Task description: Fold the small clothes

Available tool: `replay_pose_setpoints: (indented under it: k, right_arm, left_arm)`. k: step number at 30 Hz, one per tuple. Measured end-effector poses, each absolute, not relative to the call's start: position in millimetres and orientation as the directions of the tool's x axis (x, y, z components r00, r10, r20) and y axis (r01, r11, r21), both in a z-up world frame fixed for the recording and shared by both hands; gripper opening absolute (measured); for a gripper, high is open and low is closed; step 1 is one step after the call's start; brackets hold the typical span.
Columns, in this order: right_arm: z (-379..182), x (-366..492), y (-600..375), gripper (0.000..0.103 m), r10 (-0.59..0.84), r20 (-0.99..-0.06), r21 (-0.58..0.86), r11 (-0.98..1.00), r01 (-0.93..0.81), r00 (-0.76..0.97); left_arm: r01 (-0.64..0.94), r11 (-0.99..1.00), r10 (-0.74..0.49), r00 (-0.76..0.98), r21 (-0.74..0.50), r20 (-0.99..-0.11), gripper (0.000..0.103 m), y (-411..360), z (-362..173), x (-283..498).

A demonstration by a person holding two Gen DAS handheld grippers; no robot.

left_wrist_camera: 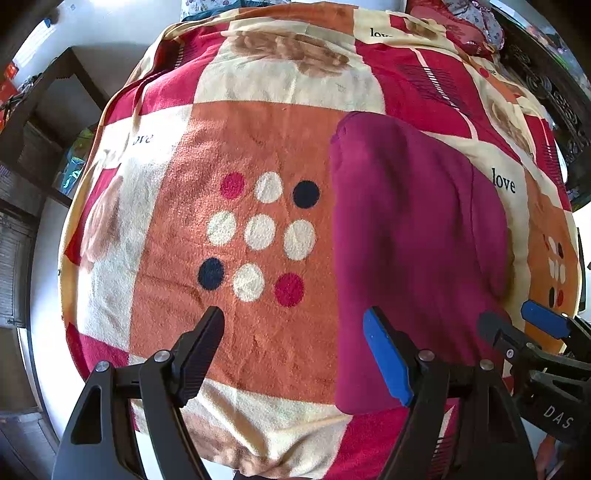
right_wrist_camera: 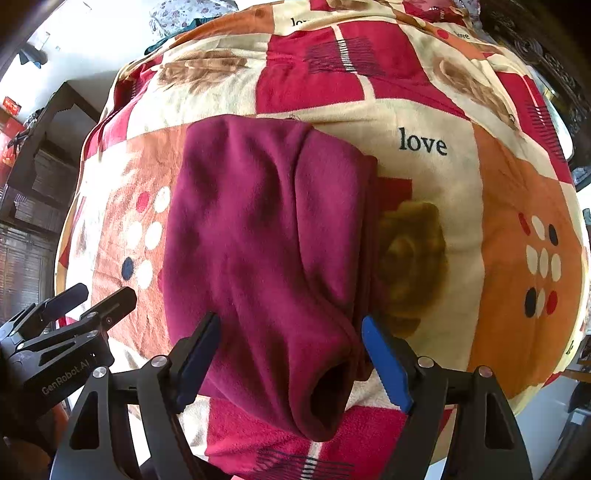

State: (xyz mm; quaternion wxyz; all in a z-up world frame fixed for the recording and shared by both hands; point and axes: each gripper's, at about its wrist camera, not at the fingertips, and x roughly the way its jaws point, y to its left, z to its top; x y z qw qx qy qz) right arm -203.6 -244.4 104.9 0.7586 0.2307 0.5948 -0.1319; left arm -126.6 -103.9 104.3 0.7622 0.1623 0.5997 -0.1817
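Observation:
A maroon fleece garment (right_wrist_camera: 266, 236) lies folded lengthwise on a patchwork blanket (right_wrist_camera: 436, 177), its open tube end facing me at the near edge. In the left wrist view the garment (left_wrist_camera: 413, 229) lies to the right. My right gripper (right_wrist_camera: 291, 328) is open, its fingers either side of the garment's near end, holding nothing. My left gripper (left_wrist_camera: 295, 321) is open and empty over the orange dotted patch, its blue pad (left_wrist_camera: 388, 354) at the garment's left edge. Each gripper shows in the other's view: the right one (left_wrist_camera: 517, 321) and the left one (right_wrist_camera: 99, 295).
The blanket (left_wrist_camera: 258, 147) covers a bed and drops off at the near edge. Dark wooden shelving (left_wrist_camera: 44, 122) stands to the left. Patterned cloth (left_wrist_camera: 476, 18) and a dark carved headboard (left_wrist_camera: 546, 92) lie at the far right. White floor (left_wrist_camera: 44, 258) shows to the left.

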Motion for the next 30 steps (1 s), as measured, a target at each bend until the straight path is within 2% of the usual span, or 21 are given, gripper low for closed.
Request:
replay_pose_setpoints:
  k: [30]
  right_arm:
    - [101, -213, -261, 0.083, 0.076, -0.968, 0.192, 0.840, 0.507, 0.241]
  left_arm:
    - [0.543, 0.838, -0.096, 0.230, 0.046, -0.969, 0.077, -131, 104, -136]
